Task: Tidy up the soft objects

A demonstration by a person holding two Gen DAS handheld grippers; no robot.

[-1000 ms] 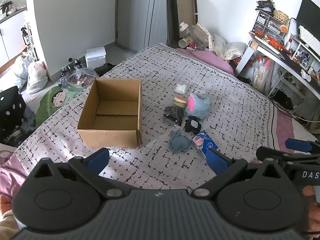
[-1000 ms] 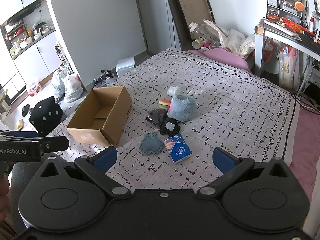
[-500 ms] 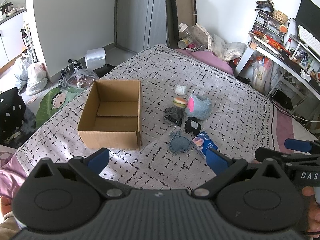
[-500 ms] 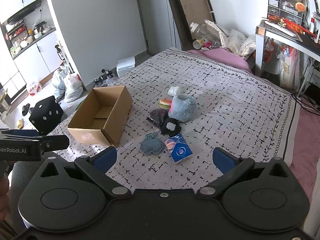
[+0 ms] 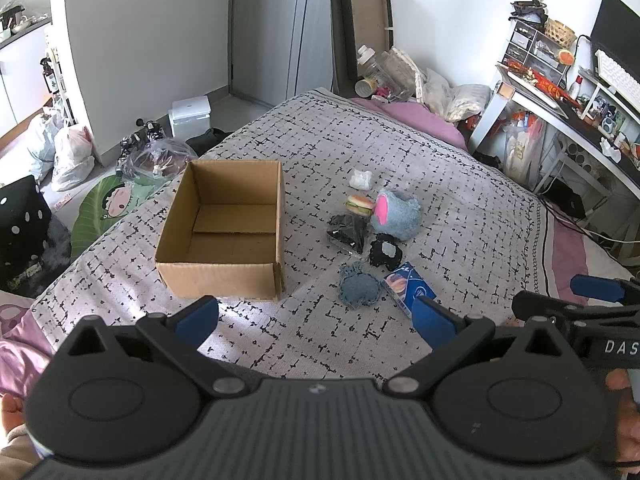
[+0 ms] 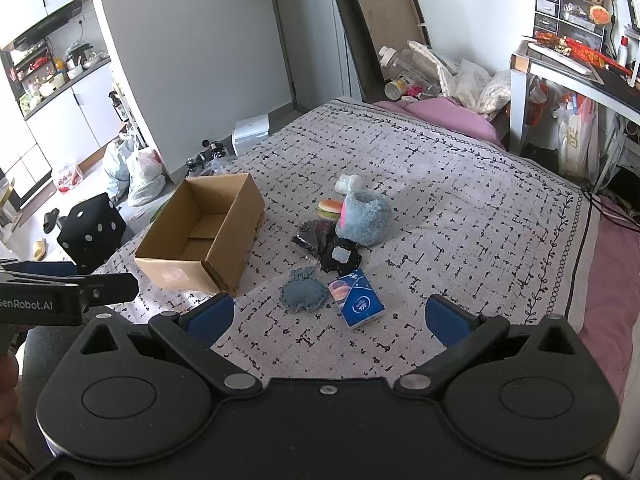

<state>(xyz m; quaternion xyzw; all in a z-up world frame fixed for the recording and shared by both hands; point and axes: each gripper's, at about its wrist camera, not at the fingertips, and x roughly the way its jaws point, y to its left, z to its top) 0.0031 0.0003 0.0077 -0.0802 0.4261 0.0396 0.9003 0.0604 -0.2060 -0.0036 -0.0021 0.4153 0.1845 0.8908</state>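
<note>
Both grippers, left gripper (image 5: 314,314) and right gripper (image 6: 329,314), hover released over the bed (image 6: 460,208); soft toys (image 6: 366,218) lie beside the empty cardboard box (image 5: 224,236).

I count: 1 cardboard box (image 5: 224,236) | 7 soft objects (image 5: 374,240) | my 2 grippers, left (image 5: 316,316), right (image 6: 330,316)

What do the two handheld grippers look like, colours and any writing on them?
Both the left gripper and right gripper have black bodies with round hubs, ribbed tops, black linkage arms and blue fingertips. White lettering reads "GenRobot.AI" and "DAS" on their sides.
</note>
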